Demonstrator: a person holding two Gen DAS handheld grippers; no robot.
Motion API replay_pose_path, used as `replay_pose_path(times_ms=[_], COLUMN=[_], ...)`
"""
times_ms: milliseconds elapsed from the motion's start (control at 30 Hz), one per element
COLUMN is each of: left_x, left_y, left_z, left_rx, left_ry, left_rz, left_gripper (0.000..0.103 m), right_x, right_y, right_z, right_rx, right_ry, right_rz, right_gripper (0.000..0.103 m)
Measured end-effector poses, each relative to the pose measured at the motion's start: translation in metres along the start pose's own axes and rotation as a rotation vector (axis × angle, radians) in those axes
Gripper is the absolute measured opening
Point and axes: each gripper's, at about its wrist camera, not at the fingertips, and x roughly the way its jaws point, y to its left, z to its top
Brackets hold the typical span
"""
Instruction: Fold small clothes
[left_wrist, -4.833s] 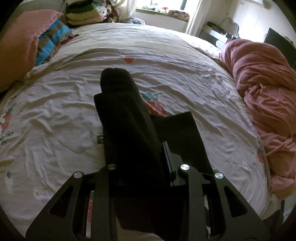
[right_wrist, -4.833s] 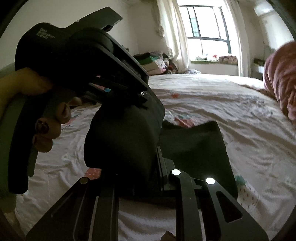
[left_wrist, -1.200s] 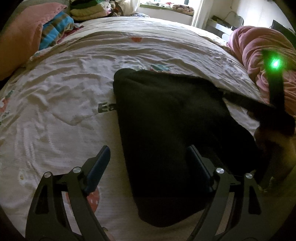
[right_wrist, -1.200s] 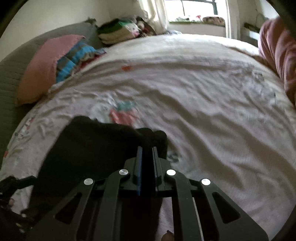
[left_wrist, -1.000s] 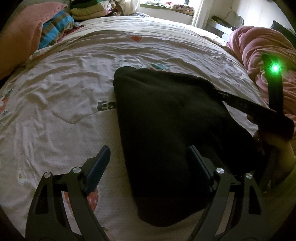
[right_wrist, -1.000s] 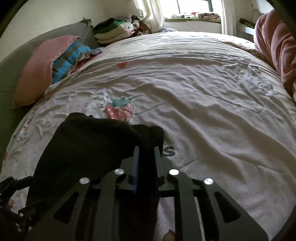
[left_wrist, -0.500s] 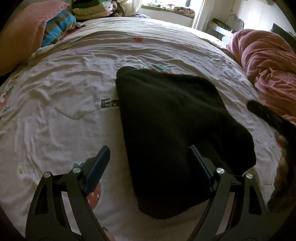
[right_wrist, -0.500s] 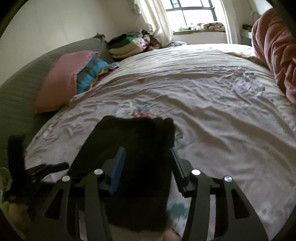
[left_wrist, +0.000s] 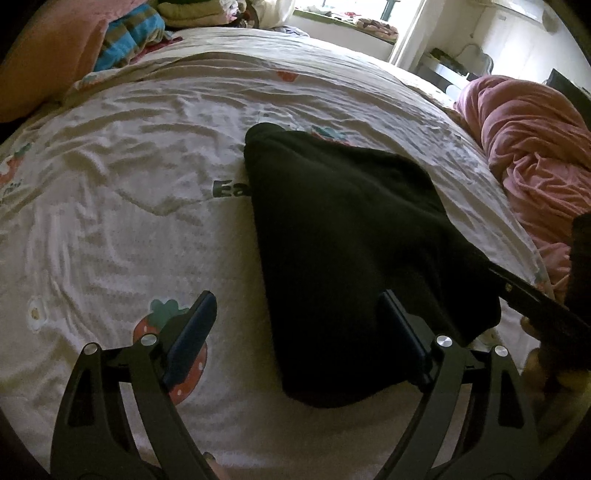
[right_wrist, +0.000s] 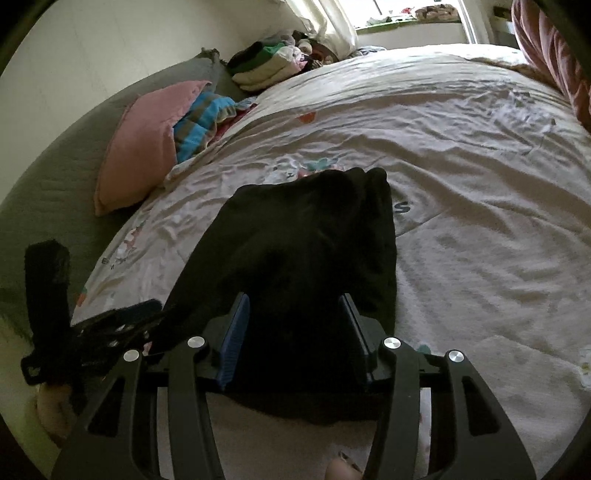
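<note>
A: Where is the garment?

B: The black, soft folded cloth garment (left_wrist: 354, 236) lies flat on the white bed sheet printed with strawberries (left_wrist: 129, 206), near the bed's front edge.

A: And the left tool (left_wrist: 295, 325)?

B: Its jaws are spread wide and still parting. The right blue pad sits over the garment's near edge, the left pad over bare sheet beside a strawberry print. It grips nothing.

A: The right tool (right_wrist: 295, 332)?

B: About half open, straddling the garment's near end. Black cloth lies between the blue pads; whether they touch it I cannot tell.

A: Around that?

B: A pink pillow (right_wrist: 144, 144) and striped blue blanket (right_wrist: 203, 122) at the head end, a stack of folded clothes (right_wrist: 266, 66) beyond, and a crumpled pink quilt (left_wrist: 532, 147) along the other side.
</note>
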Motion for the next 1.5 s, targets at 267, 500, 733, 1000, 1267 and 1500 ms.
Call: replay_pose_path(times_ms=[267,500,733,1000,1267,1500], left_x=[-0.001,-0.009,-0.007,-0.007,-0.022,-0.046], left_y=[0.001,-0.002,-0.003,-0.003,0.007,0.018], left_z=[-0.001,-0.002,-0.004,-0.009,-0.021,-0.040], left_rx=[-0.001,0.006,0.012,0.020,0.018,0.050], left_ry=[0.000,-0.006,0.013,0.012,-0.006,-0.036], left_rz=[0.001,-0.010,-0.022,-0.024,-0.029,-0.045], left_gripper=[0.081,0.081,0.081,0.081,0.081,0.093], right_x=[0.007,-0.023,-0.014,-0.011,-0.057,-0.081], right_y=[-0.004,0.009,0.012,0.006,0.032,0.065], right_z=[0.001,0.003,-0.009,-0.028,-0.048,-0.066], right_rx=[0.049,-0.015,-0.086,-0.070,-0.124,-0.173], right_ry=[0.034,-0.054,-0.036,-0.022,-0.161,-0.229], right_rz=[0.038,0.015,-0.112,-0.200,-0.294,-0.326], right_gripper=[0.021,0.016,0.017,0.039,0.090,0.098])
